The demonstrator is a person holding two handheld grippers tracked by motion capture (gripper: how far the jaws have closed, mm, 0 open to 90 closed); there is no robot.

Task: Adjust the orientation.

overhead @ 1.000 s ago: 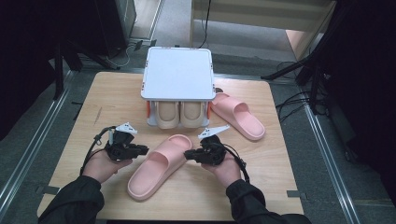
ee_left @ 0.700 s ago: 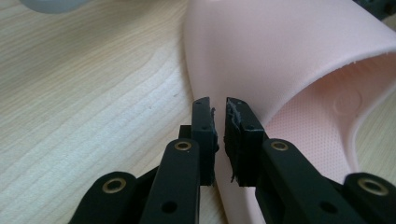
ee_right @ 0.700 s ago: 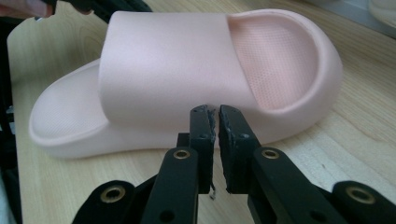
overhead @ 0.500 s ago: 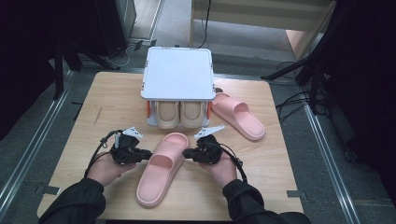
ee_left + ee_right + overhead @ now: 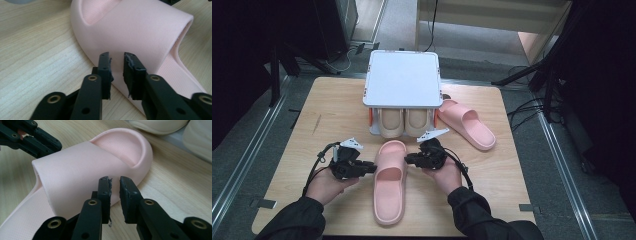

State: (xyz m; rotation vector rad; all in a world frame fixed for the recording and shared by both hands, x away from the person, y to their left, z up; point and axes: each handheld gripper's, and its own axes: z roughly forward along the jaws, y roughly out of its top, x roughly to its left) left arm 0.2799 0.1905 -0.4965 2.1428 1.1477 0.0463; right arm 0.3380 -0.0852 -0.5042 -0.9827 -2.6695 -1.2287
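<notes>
Second pink slipper (image 5: 468,123) in high view

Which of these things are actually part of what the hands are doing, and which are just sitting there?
In the job:
- near pink slipper
- left gripper, fingers slightly apart at its strap
- right gripper, the same on the other side

Lying about:
- far pink slipper
- white rack
- beige slippers under it
- table

Left claw (image 5: 371,166) and right claw (image 5: 408,159) face each other, low, jaws just opening, narrowly parted, nothing gripped.
</notes>
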